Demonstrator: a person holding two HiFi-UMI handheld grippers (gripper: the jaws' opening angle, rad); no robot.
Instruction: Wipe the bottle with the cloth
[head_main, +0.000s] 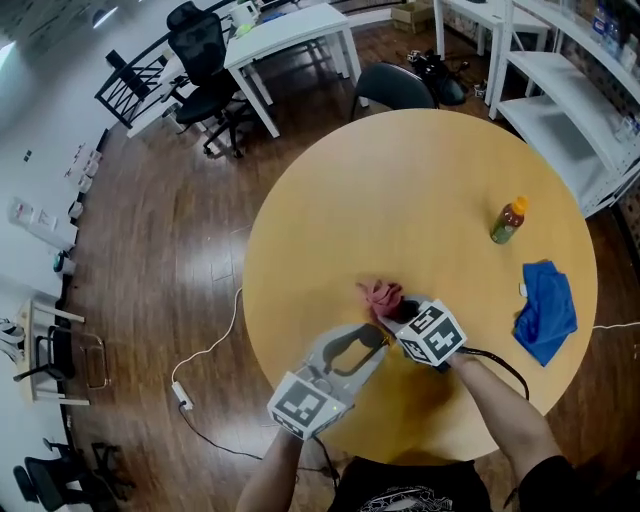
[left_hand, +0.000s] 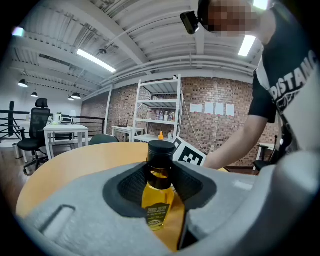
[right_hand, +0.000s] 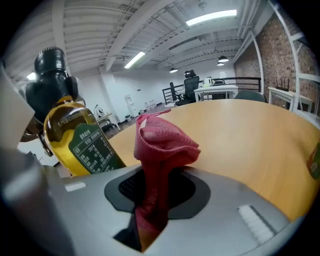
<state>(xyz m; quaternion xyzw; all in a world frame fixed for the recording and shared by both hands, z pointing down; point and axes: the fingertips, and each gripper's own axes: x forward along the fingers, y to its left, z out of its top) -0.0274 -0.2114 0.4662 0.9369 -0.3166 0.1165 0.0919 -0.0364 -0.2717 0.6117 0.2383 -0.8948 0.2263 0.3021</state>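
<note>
A small bottle (left_hand: 159, 192) of yellow liquid with a black cap stands upright between the jaws of my left gripper (left_hand: 160, 200), which is shut on its body. In the right gripper view the same bottle (right_hand: 75, 135) leans at the left, its green label facing me. My right gripper (right_hand: 157, 195) is shut on a red cloth (right_hand: 162, 145) that bunches up above the jaws, just right of the bottle and apart from it. In the head view both grippers meet over the table's near side, the left gripper (head_main: 383, 337) below the right gripper (head_main: 396, 312), with the red cloth (head_main: 380, 294) beyond them.
The round wooden table (head_main: 400, 180) also carries a second bottle (head_main: 508, 221) with an orange cap at the right and a blue cloth (head_main: 546, 310) near the right edge. Office chairs, white desks and shelving stand beyond the table.
</note>
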